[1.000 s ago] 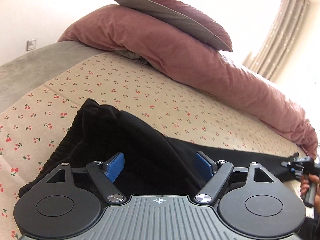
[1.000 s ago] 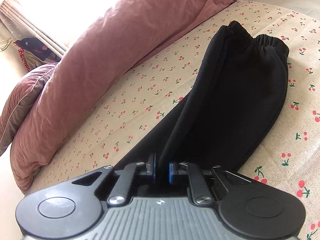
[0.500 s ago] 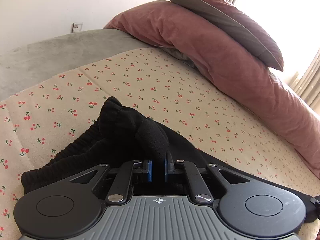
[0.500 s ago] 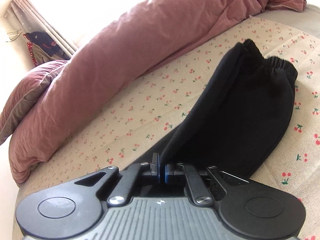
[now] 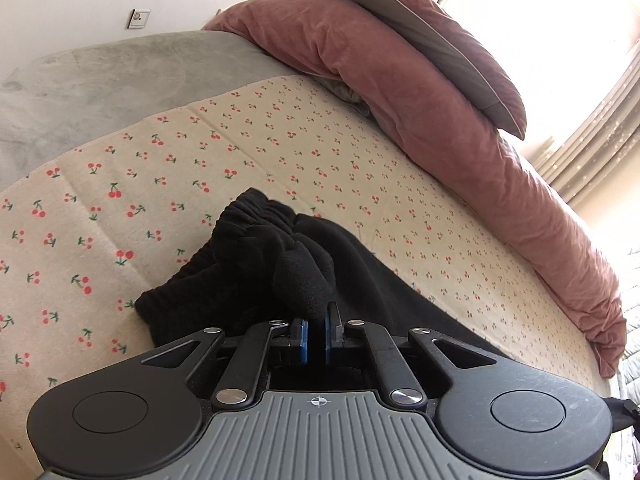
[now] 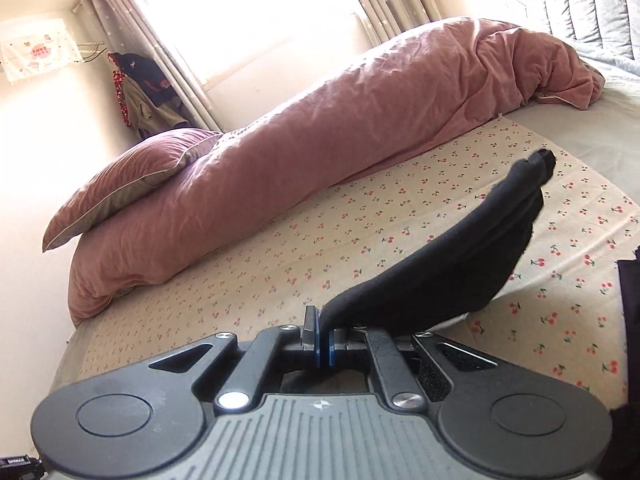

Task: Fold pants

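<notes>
The fingers of the left gripper [image 5: 316, 338] are pressed together on a bunched fold of the black pants [image 5: 304, 276], with only a thin wad of cloth between the blue pads; those of the right gripper [image 6: 322, 342] are likewise closed tight on an edge of the same pants [image 6: 452, 272]. Both sets of jaws have just been closing, and cloth is pinched in each. From the left fingers the gathered waistband [image 5: 244, 220] is seen just ahead and a little to the left, crumpled against the cherry-print sheet [image 5: 160, 184], while the rest of the garment runs off to the right and back past the gripper. From the right fingers the fabric is lifted clear of the sheet and stretches forward and to the right as a taut, sagging band, ending in a dark tip near the far edge of the printed sheet. The long axis of the pants is thus judged to be strung between the two grippers, one end held by each. The coming fold is judged to depend on one held end being carried along that axis over the other. The pink duvet [image 6: 320, 140] lies well apart, beyond the fingers in both views.
</notes>
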The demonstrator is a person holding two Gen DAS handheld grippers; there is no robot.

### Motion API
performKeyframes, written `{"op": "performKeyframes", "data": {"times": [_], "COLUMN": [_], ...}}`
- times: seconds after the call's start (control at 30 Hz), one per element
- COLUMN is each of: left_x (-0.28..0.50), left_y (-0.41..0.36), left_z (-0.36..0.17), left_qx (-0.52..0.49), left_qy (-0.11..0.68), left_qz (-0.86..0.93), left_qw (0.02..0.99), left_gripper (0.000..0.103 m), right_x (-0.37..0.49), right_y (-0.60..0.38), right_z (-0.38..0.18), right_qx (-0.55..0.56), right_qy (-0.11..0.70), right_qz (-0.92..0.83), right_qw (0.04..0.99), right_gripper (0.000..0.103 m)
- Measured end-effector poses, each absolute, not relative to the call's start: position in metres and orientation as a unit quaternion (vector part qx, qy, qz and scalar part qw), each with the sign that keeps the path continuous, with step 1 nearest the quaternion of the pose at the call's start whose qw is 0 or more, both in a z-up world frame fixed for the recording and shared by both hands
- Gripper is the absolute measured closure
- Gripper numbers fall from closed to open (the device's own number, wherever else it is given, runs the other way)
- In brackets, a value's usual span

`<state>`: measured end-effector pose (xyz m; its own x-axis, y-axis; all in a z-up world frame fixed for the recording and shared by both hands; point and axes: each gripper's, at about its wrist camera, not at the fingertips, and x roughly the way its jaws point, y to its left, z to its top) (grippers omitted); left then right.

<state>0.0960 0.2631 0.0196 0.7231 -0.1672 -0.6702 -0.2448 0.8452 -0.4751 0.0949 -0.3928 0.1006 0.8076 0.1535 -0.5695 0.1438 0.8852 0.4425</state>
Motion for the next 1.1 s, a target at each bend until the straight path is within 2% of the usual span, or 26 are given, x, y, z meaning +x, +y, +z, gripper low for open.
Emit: {"op": "performKeyframes", "data": {"times": [0.2, 0.53, 0.7, 0.87, 1.0, 1.07, 1.1], "left_x": [0.068, 0.044, 0.036, 0.036, 0.034, 0.031, 0.029], "left_y": [0.286, 0.310, 0.313, 0.307, 0.308, 0.306, 0.304], "left_z": [0.004, -0.022, -0.014, -0.026, -0.028, -0.025, -0.022], "left_qx": [-0.289, -0.322, -0.293, -0.256, -0.242, -0.233, -0.222], "left_qy": [0.383, 0.387, 0.386, 0.420, 0.426, 0.423, 0.420], "left_qz": [0.011, 0.003, 0.009, 0.018, 0.021, 0.024, 0.031], "left_qw": [0.877, 0.864, 0.875, 0.871, 0.871, 0.875, 0.880], "left_gripper": [0.098, 0.098, 0.097, 0.093, 0.087, 0.078, 0.075], "right_x": [0.028, -0.027, -0.042, -0.050, -0.044, -0.038, -0.039], "right_y": [-0.377, -0.361, -0.359, -0.356, -0.354, -0.356, -0.360], "right_z": [0.100, 0.076, 0.074, 0.065, 0.030, 0.015, 0.009], "right_qx": [0.230, 0.231, 0.223, 0.202, 0.192, 0.193, 0.206], "right_qy": [0.326, 0.346, 0.355, 0.383, 0.446, 0.479, 0.491], "right_qz": [0.021, 0.025, 0.029, 0.026, 0.012, 0.007, 0.000], "right_qw": [0.917, 0.909, 0.907, 0.901, 0.874, 0.856, 0.846], "right_gripper": [0.098, 0.098, 0.098, 0.098, 0.097, 0.091, 0.081]}}
